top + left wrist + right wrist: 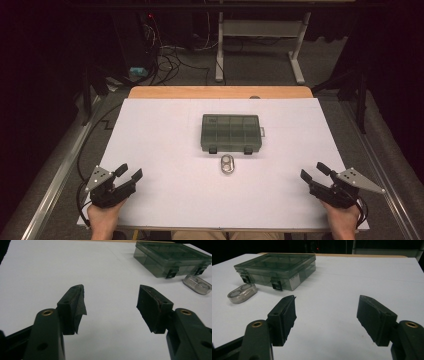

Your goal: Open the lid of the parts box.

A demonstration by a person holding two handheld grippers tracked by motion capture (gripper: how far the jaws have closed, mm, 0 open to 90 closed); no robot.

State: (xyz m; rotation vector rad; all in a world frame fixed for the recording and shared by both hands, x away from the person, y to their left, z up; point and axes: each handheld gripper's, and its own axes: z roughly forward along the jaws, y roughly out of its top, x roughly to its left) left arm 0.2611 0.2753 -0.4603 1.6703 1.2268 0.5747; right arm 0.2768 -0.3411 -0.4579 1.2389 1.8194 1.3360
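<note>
Small clear capsule-shaped case [228, 164], the nearest loose thing to both grippers, lay flat on the white table sheet [165, 145] just in front of the compartment box [231, 133], close to it but with a sliver of white between them in the high view. Starting at the fingers: the left gripper [129, 172] had its jaws spread wide with nothing between the pads [146, 306] but bare sheet, and the right gripper [314, 171] stood released in the same way, its pads [372, 315] apart over empty white. Both sat low at the near corners of the sheet, each well apart from the case, each angled inward toward the middle. From above, the case's long axis ran away from the person, roughly square to the box's long front wall, with one rounded end toward the box's two dark latches [213, 149]. The left gripper view showed the case [197, 284] at its far right edge, partly cut off, beyond the box's latched front [172, 272]. The right gripper view gave it whole [242, 293], to the left of the box [277, 267], with two round pale shapes inside its clear shell, which the high view blurred to a shine. That same view also showed a pale label [294, 281] on the box's near end wall, and its tinted lid down flat.
</note>
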